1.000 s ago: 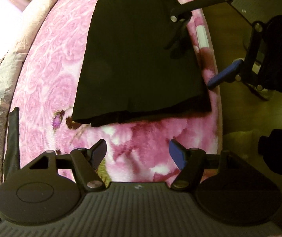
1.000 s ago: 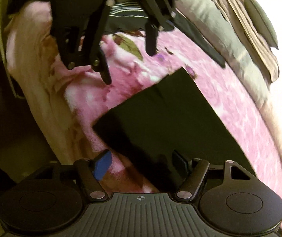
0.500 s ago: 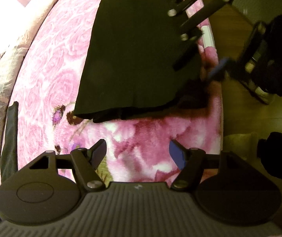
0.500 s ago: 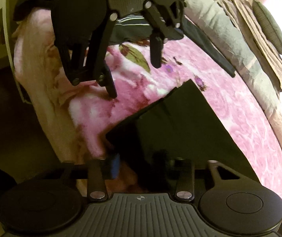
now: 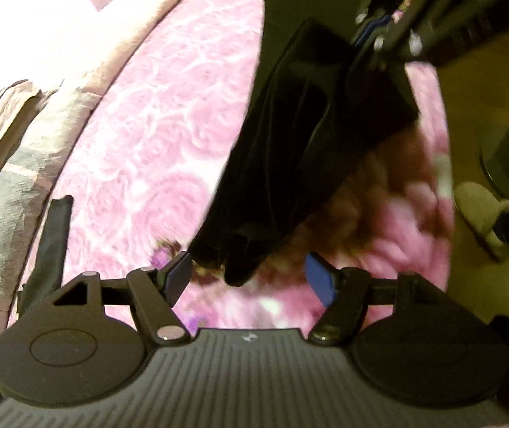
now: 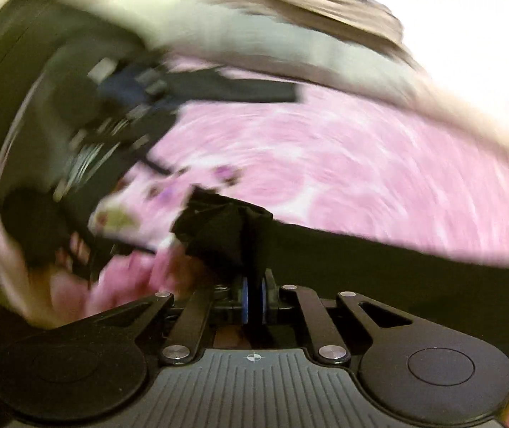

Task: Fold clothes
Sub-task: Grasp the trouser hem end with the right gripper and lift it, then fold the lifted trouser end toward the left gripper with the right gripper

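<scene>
We are working over a pink floral blanket point(image 5: 169, 114) that is filling the middle of both frames, with a black garment point(image 5: 290, 164) as the thing to fold. In the left wrist view our left gripper point(image 5: 251, 274) is sitting at the bottom centre with its jaws spread wide and gripping nothing; the lowest hanging corner of the garment is dangling between the two fingertips, close to the left one, though we cannot tell whether it is touching. The garment is running from that low corner up toward the upper right of the frame, where part of it is lifted off the blanket and hanging in creased folds; the rest is lying flat toward the top centre. At the upper right our right gripper point(image 5: 379, 46) is showing as a blurred dark frame with a bit of blue pad, meeting the raised edge of the cloth. In the right wrist view the right gripper point(image 6: 253, 299) is clenched, its blue pads point(image 6: 243, 297) nearly together with black fabric pinched between them, and the garment point(image 6: 379, 267) is bunching just above the fingers and stretching toward the lower right. The left gripper point(image 6: 87, 164) is appearing at the left of that frame, heavily blurred. Grey and beige bedding point(image 5: 8, 192) is lying along the blanket's far edge.
</scene>
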A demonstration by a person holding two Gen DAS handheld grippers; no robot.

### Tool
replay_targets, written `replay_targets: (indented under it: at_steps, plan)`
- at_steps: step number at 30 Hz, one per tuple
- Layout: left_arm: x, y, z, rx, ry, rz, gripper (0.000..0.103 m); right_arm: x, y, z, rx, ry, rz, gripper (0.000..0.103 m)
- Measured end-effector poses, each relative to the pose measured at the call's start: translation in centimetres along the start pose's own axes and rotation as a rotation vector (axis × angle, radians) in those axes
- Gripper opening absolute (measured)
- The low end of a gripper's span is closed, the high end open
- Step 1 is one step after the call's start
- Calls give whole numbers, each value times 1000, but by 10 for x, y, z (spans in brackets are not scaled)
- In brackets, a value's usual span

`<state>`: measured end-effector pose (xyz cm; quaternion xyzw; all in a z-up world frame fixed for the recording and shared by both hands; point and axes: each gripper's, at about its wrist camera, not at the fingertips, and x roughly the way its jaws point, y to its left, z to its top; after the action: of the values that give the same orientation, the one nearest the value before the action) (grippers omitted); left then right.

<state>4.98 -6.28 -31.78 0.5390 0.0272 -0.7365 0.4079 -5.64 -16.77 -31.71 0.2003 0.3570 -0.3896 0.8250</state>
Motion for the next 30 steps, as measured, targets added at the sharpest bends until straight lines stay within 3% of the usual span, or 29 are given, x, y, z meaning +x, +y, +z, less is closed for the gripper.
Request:
replay_targets:
  at_steps: [8,14,19,22,27,28,29,30]
  plan:
    - [13,11,74,-23,-66,33,67,-36,-122,12,620,-61,77,5]
    - [24,10,164,-20,-132,60,67,-78,-220,-16,851,-161,55,5]
    - [52,-9,230,32,-135,3,67,-95,-314,-79,1037,-181,-48,5]
    - [76,-26,254,87,-110,-50,67,-86,-367,-124,1148,-154,-99,5]
    - [101,-51,269,147,-67,-123,67,-75,-385,-149,1251,-132,-18,6]
    - [105,-55,270,152,-58,-134,67,-75,-385,-147,1253,-129,-27,8]
    - [109,-58,270,156,-50,-143,67,-74,-385,-146,1255,-125,-36,29]
    - [113,-60,271,158,-45,-150,67,-74,-384,-144,1257,-121,-45,62]
